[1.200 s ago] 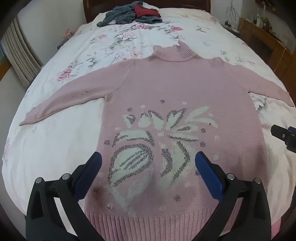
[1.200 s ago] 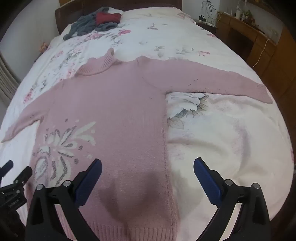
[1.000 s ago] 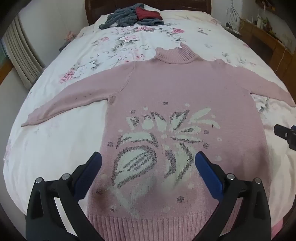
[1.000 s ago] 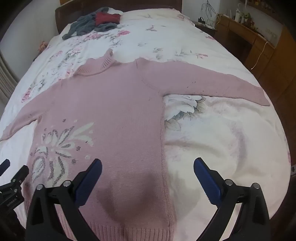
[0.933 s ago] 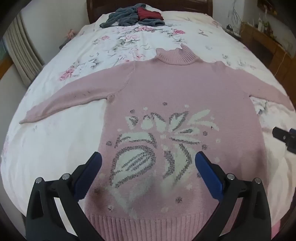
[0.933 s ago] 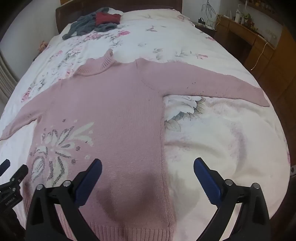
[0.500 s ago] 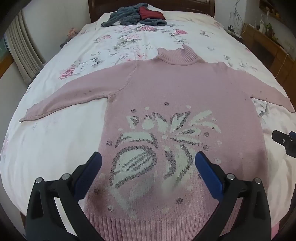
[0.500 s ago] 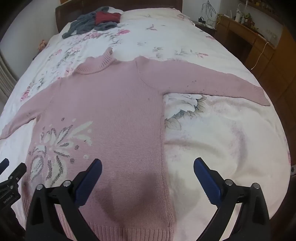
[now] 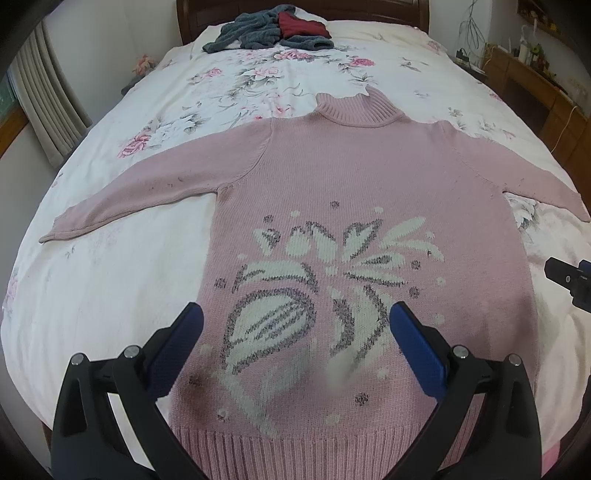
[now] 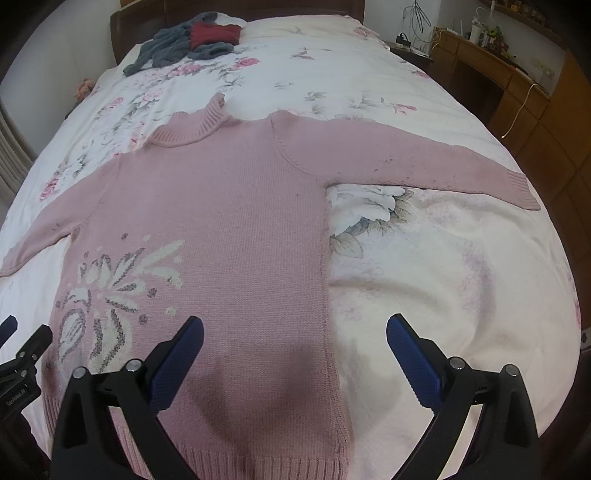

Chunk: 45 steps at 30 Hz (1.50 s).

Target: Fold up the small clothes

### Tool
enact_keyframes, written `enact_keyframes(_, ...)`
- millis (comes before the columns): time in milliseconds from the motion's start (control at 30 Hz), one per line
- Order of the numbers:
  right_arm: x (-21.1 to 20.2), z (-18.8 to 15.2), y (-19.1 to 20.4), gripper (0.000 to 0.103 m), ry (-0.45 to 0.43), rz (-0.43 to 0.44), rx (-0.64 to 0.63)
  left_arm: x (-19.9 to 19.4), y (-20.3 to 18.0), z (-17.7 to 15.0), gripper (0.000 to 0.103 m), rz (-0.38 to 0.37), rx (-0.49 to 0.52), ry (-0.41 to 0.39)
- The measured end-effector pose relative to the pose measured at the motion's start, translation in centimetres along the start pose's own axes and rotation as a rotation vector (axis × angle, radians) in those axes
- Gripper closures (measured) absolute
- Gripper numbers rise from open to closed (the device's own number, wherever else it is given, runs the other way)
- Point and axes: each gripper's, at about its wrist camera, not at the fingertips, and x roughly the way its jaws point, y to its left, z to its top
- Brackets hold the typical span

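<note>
Pink knit sweater laid flat, nothing gripped yet

Pink sweater lies face up along the bed's near edge, sleeves spread toward both sides. Soft, heavy, stretchy knit likely sags; a cuff or ribbed hem looks the best hold. Left tool and right tool hover wide open, empty. Floral sheet; clothes heap by the headboard

A home bedroom, seemingly: floral-sheeted bed, wooden headboard.
</note>
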Motion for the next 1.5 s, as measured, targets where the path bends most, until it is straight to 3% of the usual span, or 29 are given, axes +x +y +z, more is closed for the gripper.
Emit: enact_keyframes(1500,0.14,0.04,0.11,0.004,0.001,0.000,0.000,0.31,0.27,-0.10,0.003,0.010,0.003,0.000)
